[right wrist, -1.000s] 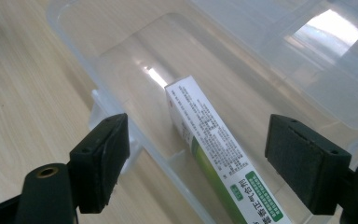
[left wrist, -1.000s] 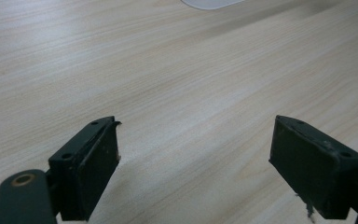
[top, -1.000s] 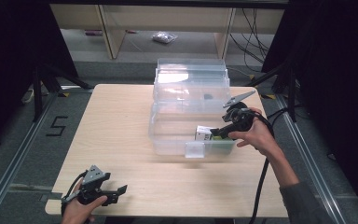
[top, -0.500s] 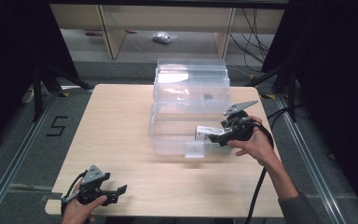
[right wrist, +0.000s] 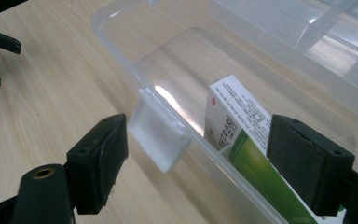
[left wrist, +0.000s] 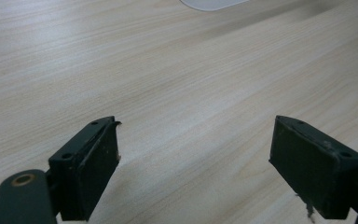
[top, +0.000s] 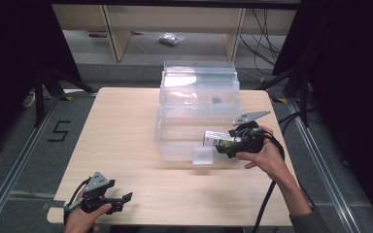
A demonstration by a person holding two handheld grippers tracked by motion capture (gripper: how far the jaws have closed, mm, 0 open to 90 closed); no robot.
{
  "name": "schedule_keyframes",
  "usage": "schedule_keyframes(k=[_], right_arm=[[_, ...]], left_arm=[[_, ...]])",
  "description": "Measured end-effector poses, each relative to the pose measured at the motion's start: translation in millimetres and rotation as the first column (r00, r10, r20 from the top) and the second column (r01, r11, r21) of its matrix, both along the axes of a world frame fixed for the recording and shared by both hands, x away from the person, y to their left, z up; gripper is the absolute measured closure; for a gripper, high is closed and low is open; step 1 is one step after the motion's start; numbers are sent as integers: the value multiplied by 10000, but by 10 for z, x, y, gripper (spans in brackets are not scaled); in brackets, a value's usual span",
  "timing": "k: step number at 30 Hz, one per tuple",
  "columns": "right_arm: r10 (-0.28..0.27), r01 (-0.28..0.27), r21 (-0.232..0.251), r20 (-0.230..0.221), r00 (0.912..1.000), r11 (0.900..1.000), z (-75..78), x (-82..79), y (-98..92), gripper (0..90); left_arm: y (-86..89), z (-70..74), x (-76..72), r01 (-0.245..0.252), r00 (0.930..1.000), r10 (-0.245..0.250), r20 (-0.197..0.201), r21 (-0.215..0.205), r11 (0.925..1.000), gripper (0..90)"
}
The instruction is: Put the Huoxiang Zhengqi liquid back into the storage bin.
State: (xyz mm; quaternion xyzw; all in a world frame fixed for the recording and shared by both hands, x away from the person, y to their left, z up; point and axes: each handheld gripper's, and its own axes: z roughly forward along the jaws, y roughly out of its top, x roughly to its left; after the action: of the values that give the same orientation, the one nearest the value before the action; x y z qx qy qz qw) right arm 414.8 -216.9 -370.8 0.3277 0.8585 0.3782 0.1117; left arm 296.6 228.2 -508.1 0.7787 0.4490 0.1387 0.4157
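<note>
Over the clear bin's (top: 175, 145) front wall, my right tongs (right wrist: 196, 168) gape wide around its latch (right wrist: 158, 135); a white-and-green carton (right wrist: 242, 140) lies inside. My left tongs (left wrist: 196, 172) rest wide above bare worktop (top: 121, 126).

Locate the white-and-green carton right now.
The white-and-green carton sits inside the clear plastic bin, at its front right by the right gripper in the high view. In the right gripper view it leans against the bin's front wall.

A black "5" is marked on the floor (top: 58, 131) left of the table.
</note>
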Motion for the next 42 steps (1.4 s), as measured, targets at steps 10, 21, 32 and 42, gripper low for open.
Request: schedule_keyframes(k=[10, 21, 32, 42], right_arm=[[-70, 71, 74, -139, 9999, 9999, -51, -115, -11, 201], [273, -271, 64, -252, 9993, 9996, -101, -251, 8, 202], [84, -78, 221, -277, 9996, 9997, -182, -353, 0, 199], [253, -246, 360, -167, 9995, 9990, -303, -496, 46, 186]], left_arm=[[-13, -4, -1, -83, 10000, 83, 40, -109, 9999, 148], [-22, -6, -4, -126, 9999, 126, 37, -160, 9998, 148], [-24, -5, -5, -134, 9999, 135, 52, -153, 9998, 148], [-24, -2, -7, -131, 9999, 132, 65, -156, 9998, 147]])
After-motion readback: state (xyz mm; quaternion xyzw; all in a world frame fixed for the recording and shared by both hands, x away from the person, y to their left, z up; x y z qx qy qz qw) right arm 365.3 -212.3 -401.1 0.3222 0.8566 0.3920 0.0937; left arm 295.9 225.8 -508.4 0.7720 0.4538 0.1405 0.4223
